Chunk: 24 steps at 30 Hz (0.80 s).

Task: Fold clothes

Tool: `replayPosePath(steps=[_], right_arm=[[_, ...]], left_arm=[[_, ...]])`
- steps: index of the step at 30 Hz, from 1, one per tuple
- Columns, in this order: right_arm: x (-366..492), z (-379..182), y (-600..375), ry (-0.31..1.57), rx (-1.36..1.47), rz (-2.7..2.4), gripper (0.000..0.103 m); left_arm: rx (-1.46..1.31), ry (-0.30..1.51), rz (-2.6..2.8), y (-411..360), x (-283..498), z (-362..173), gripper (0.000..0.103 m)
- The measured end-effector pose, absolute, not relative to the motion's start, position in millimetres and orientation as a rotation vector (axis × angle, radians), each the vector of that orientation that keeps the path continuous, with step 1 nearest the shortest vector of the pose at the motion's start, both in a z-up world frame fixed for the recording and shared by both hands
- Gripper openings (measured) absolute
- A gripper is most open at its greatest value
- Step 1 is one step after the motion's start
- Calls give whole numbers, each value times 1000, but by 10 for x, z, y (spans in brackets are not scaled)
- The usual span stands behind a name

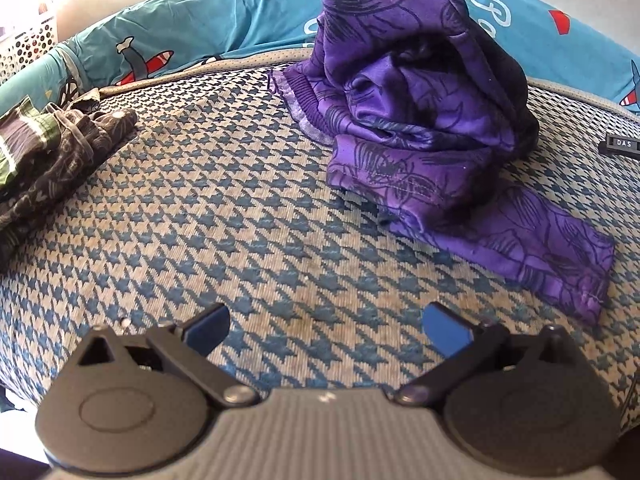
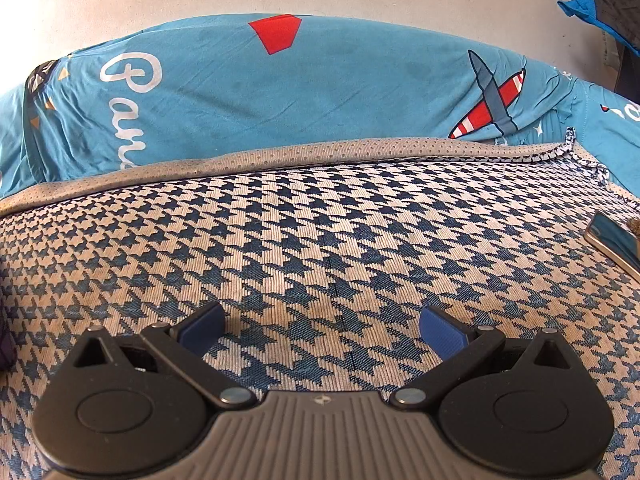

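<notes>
A crumpled purple garment (image 1: 424, 120) with dark line print lies heaped on the houndstooth bed cover (image 1: 224, 216), ahead and to the right of my left gripper (image 1: 326, 328). One flat end of it stretches toward the lower right. My left gripper is open, with nothing between its blue pads, and stands short of the garment. In the right wrist view my right gripper (image 2: 322, 332) is open too, low over the bare houndstooth cover (image 2: 320, 232). A sliver of dark purple cloth (image 2: 6, 344) shows at that view's left edge.
Folded dark patterned clothes (image 1: 52, 152) sit at the left. A teal printed pillow (image 2: 280, 96) runs along the back of the bed. A phone (image 2: 616, 240) lies at the right, a small black object (image 1: 622, 145) beside the garment, a white perforated basket (image 1: 28, 40) far left.
</notes>
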State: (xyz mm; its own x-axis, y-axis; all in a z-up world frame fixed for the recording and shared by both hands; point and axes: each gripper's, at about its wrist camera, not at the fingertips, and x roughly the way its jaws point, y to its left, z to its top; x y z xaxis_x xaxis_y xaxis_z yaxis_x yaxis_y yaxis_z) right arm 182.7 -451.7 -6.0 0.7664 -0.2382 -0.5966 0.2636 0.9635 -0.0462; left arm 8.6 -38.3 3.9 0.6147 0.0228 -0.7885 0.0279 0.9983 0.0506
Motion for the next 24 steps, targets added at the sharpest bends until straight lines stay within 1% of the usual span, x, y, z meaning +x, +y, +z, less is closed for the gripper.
replayPosePath(steps=[24], right_arm=[[1837, -60, -4574, 642, 40, -273, 103]], left_arm=[[59, 916, -21, -497, 113, -54, 103]])
